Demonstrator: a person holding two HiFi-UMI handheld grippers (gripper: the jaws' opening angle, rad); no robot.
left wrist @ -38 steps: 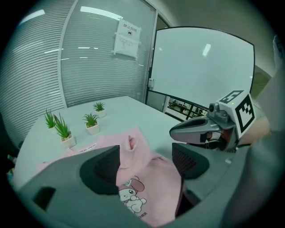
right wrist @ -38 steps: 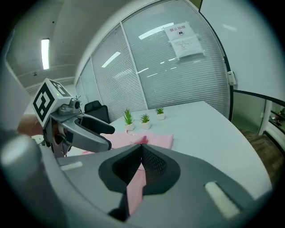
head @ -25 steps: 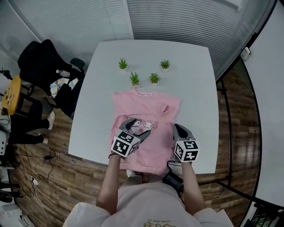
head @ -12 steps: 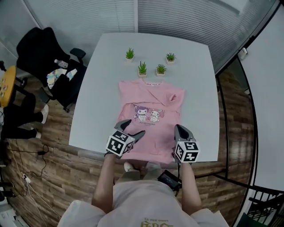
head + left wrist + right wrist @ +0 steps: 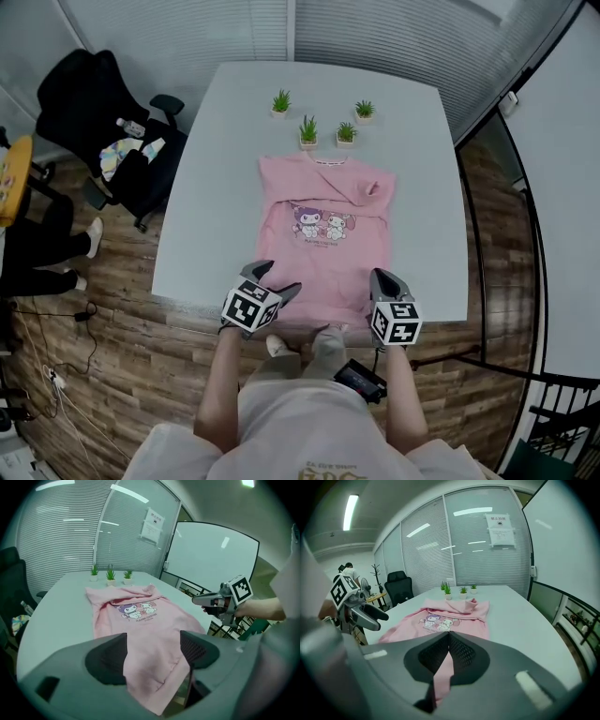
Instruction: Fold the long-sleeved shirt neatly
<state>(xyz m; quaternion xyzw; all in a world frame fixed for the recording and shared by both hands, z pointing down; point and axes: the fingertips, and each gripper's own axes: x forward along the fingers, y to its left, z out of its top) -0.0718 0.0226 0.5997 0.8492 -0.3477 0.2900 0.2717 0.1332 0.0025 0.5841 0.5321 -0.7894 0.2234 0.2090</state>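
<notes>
Pinching pink shirt (image 5: 330, 262) hem: right tool (image 5: 381, 275) | left tool (image 5: 276, 279) jaws apart | sleeves seemingly folded in

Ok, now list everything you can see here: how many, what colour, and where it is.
shirt: one, pink with a cartoon print, flat on the table, hem hanging off the near edge
potted plants: four, green in pale pots, on the table beyond the collar
table: one, pale grey, centre
office chair: one, black, left of the table, things piled beside it
whiteboard: one, white, right of the table
paper notice: one, white, on the glass wall
floor: brown wood
left gripper: grey, fingers apart, hem between them
right gripper: grey, fingers shut on the hem
</notes>
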